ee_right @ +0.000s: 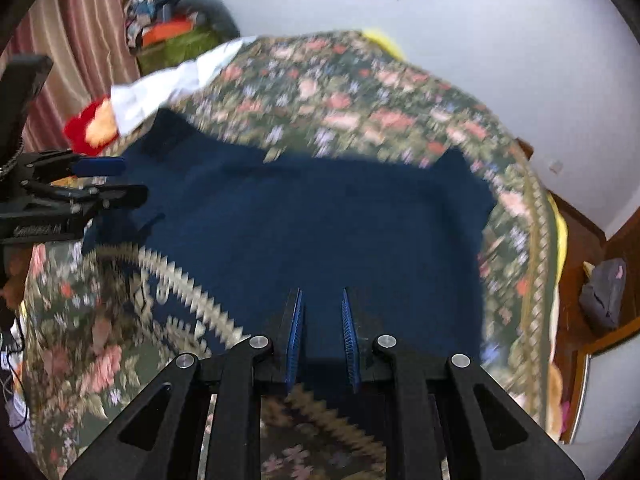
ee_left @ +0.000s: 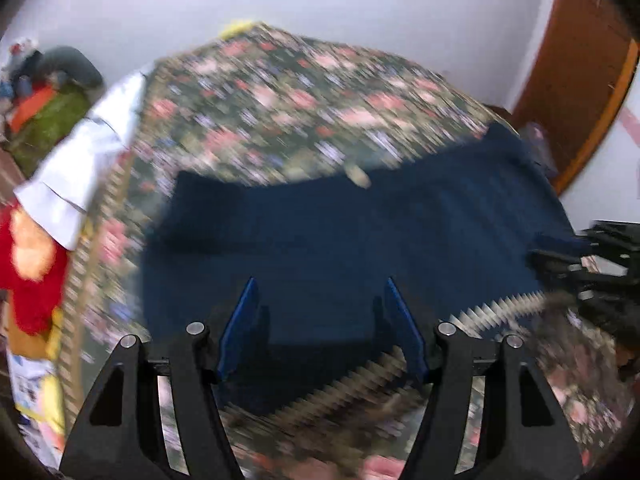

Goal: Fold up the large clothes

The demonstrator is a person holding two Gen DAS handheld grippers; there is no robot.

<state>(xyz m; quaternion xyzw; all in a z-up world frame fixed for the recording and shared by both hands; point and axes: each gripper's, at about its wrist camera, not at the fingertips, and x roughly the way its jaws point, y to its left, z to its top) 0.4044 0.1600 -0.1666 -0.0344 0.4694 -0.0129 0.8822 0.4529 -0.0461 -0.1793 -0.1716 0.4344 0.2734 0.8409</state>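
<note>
One navy garment (ee_left: pixel 340 240) is lying flat on the flowered bed (ee_left: pixel 280 92). I am holding two tongs over its near edge: the left tongs (ee_left: pixel 320 296) are spread and empty, the right tongs (ee_right: pixel 322 308) nearly pressed together, pinching nothing I can see. I should be gripping both near corners evenly.
</note>
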